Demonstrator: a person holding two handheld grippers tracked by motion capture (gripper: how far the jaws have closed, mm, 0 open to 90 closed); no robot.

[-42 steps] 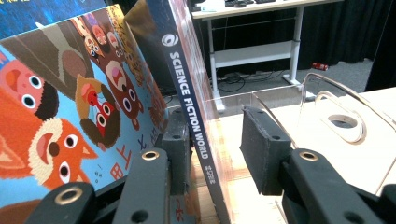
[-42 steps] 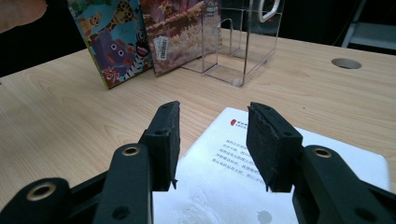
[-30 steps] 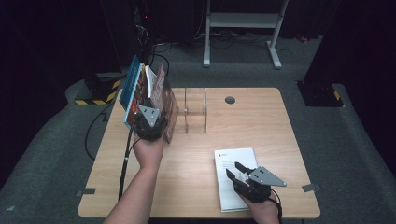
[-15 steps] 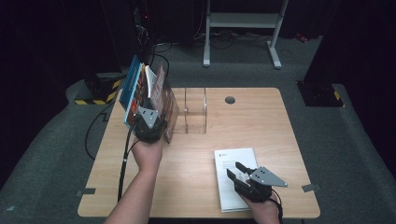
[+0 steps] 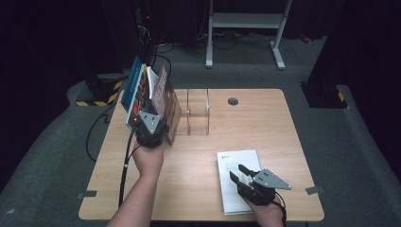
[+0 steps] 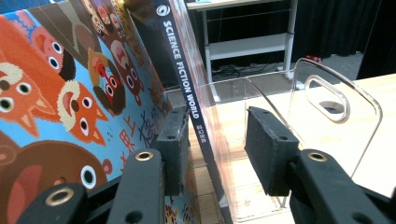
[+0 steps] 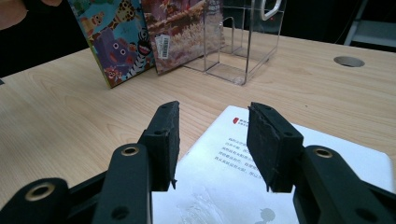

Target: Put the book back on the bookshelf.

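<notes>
Three leaning books (image 5: 150, 97), one white booklet (image 5: 239, 177), two grippers

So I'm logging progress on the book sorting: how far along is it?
Done: the animal picture book and another book lean at the clear acrylic rack. In hand: the left gripper straddles the Science Fiction World book, with a gap at the right pad. Left: the white booklet lies flat on the table under the open right gripper.
</notes>
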